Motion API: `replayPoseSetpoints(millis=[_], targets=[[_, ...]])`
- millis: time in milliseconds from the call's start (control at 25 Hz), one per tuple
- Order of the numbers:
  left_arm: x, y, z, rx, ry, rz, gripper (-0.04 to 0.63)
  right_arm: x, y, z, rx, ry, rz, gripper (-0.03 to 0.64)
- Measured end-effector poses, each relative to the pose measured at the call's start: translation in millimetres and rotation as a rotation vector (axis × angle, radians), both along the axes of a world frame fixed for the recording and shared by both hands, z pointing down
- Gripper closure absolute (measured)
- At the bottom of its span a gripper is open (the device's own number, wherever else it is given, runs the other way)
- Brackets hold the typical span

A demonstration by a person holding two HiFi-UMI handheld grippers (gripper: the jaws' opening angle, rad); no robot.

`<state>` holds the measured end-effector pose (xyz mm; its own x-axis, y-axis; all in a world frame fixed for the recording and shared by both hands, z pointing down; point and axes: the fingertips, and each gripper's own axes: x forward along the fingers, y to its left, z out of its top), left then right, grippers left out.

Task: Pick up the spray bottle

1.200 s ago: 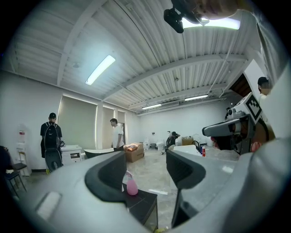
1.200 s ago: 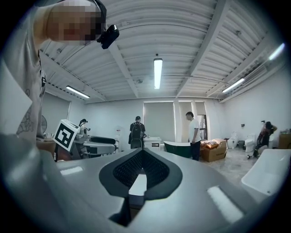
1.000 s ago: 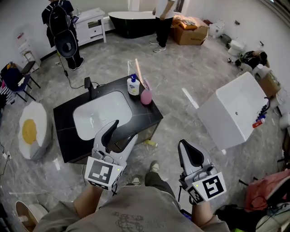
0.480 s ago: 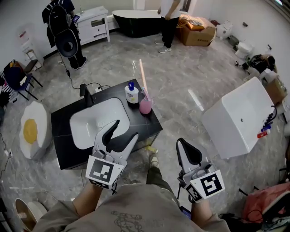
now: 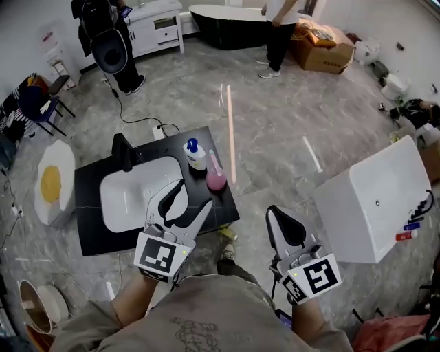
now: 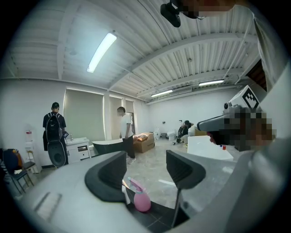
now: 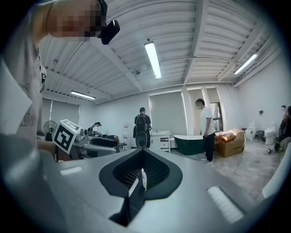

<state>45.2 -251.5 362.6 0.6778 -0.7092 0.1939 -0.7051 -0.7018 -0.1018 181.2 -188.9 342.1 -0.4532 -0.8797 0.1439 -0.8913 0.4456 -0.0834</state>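
Observation:
The pink spray bottle [image 5: 215, 176] stands upright near the right edge of a black counter [image 5: 89, 227], beside a white pump bottle [image 5: 196, 155] with a blue top. My left gripper [image 5: 191, 195] hovers open over the counter's near right part, short of the spray bottle and holding nothing. In the left gripper view the spray bottle [image 6: 141, 200] shows low between the open jaws of the left gripper [image 6: 148, 170], well beyond them. My right gripper [image 5: 277, 214] is shut and empty, off the counter to the right. In its own view the right gripper [image 7: 142, 175] has its pads pressed together.
A white sink basin [image 5: 134, 196] and a black faucet [image 5: 122, 152] fill the counter's middle. A large white tub [image 5: 375, 199] stands on the floor at right, an egg-shaped cushion [image 5: 51, 182] at left. Two people [image 5: 110, 41] stand at the back near a black bathtub [image 5: 227, 15].
The counter with its bottles has drifted left and nearer in the head view as I step closer. Both grippers keep their pose, left open and right shut.

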Motion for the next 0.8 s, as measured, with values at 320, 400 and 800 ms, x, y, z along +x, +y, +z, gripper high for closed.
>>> replayPoseSetpoints(millis=[320,400,800], targets=[[27,-45,11,-0.010,-0.047,-0.104,0.331,35,-60,17,-0.035,-0.024,-0.096,0.588],[24,-50,18,-0.029,-0.057,-0.135,0.330,35,-69,21,-0.043,-0.032,-0.122,0.588],[25,-62,27,-0.061,-0.093,-0.166,0.330,40,-94,33,-0.084,-0.058,-0.155,0.588]])
